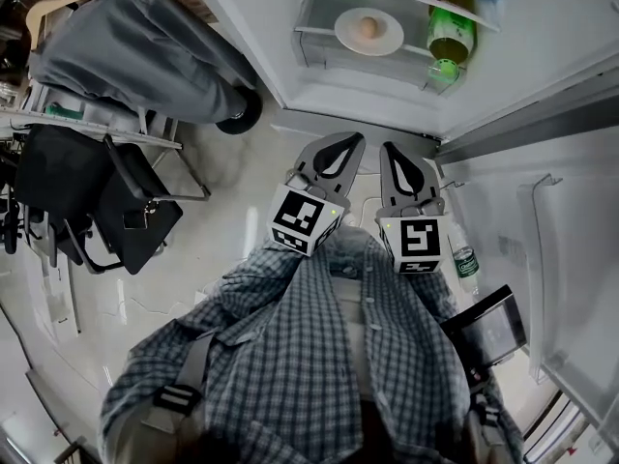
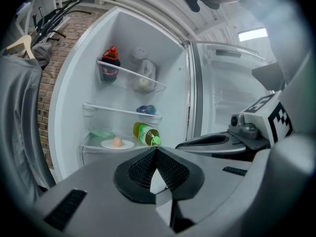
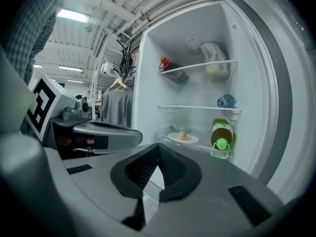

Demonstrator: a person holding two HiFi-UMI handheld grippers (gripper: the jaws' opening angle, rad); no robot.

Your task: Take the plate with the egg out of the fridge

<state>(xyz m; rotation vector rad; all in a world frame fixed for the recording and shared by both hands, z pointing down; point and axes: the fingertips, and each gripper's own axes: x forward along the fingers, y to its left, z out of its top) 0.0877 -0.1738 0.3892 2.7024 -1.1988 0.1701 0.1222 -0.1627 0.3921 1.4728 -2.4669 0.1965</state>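
Note:
A white plate (image 1: 383,39) with a brown egg (image 1: 366,29) rests on a low glass shelf inside the open fridge. The left gripper view shows the same plate (image 2: 126,144) and egg (image 2: 117,141) far ahead, and so does the right gripper view, plate (image 3: 190,139) and egg (image 3: 182,135). My left gripper (image 1: 344,143) and right gripper (image 1: 398,153) are side by side near my chest, well short of the fridge, pointing at it. Both are shut with nothing held, the left gripper's tips (image 2: 156,149) and the right gripper's tips (image 3: 158,147) meeting.
A green-capped bottle (image 1: 451,27) lies right of the plate. A blue item (image 2: 146,109) is one shelf up; a red-capped bottle (image 2: 110,64) and a bag (image 2: 144,75) are on the top shelf. The open fridge door (image 1: 551,259) is at my right. A chair with grey clothing (image 1: 145,46) stands left.

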